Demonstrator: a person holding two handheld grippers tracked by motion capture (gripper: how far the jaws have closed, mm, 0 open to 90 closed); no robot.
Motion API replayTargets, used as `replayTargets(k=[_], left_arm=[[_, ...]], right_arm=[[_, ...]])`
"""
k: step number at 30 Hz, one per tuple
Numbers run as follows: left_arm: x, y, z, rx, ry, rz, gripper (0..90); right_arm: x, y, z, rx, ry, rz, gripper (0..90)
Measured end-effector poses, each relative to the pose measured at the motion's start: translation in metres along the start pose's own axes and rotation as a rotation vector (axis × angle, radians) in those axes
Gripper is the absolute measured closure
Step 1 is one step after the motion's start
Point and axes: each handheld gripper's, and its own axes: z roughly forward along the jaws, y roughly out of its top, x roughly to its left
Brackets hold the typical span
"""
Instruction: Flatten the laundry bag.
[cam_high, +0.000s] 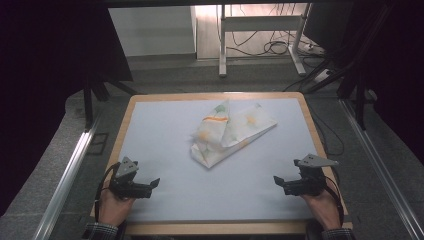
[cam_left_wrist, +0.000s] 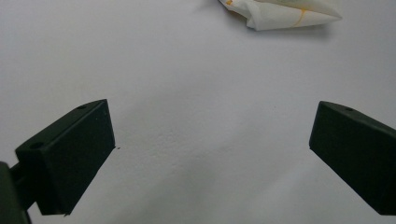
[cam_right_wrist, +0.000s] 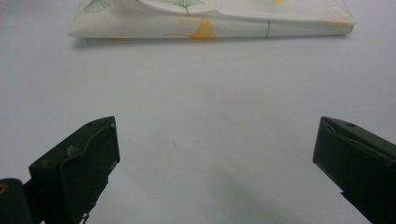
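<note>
1. Two sets of tongs rest at the near edge of the table, one in each of a person's hands. The left gripper (cam_high: 150, 184) sits low at the near left corner with its jaws spread wide and nothing between them. The right gripper (cam_high: 278, 181) mirrors it at the near right corner, jaws likewise apart and empty.

2. Under and between the two lies a bare stretch of the pale blue mat (cam_high: 165, 150); in both gripper views that plain surface shows between the black jaws.

3. Ahead of both, well apart from either, lies the cloth (cam_high: 231, 132), a white piece printed with orange and green, loosely folded into a rough wedge near the middle of the mat. From the left gripper it lies forward and to the right; from the right gripper, forward and to the left. The right gripper view takes in a long folded edge (cam_right_wrist: 210, 29); the left gripper view catches a crumpled corner (cam_left_wrist: 280, 14).

4. The work appears to be at its opening: neither tool touches the cloth. The next move likely calls for both to travel forward and inward, each picking out an edge or corner before closing.
</note>
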Motion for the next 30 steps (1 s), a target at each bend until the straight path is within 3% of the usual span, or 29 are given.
replayTargets(k=[7, 12, 16, 30], left_arm=[[0.001, 0.0, 0.006, 0.001, -0.025, 0.013, 0.0], [0.008, -0.004, 0.009, -0.016, -0.086, -0.035, 0.0], [0.008, -0.004, 0.008, -0.04, -0.089, -0.029, 0.0], [-0.002, 0.003, 0.011, 0.016, -0.089, 0.003, 0.0]], right_arm=[[0.002, 0.001, 0.002, 0.001, 0.004, -0.012, 0.8], [0.003, 0.001, 0.003, 0.007, 0.001, -0.014, 0.8], [0.004, 0.001, 0.004, 0.013, -0.001, -0.019, 0.8], [0.005, 0.001, 0.006, 0.028, -0.005, -0.029, 0.8]])
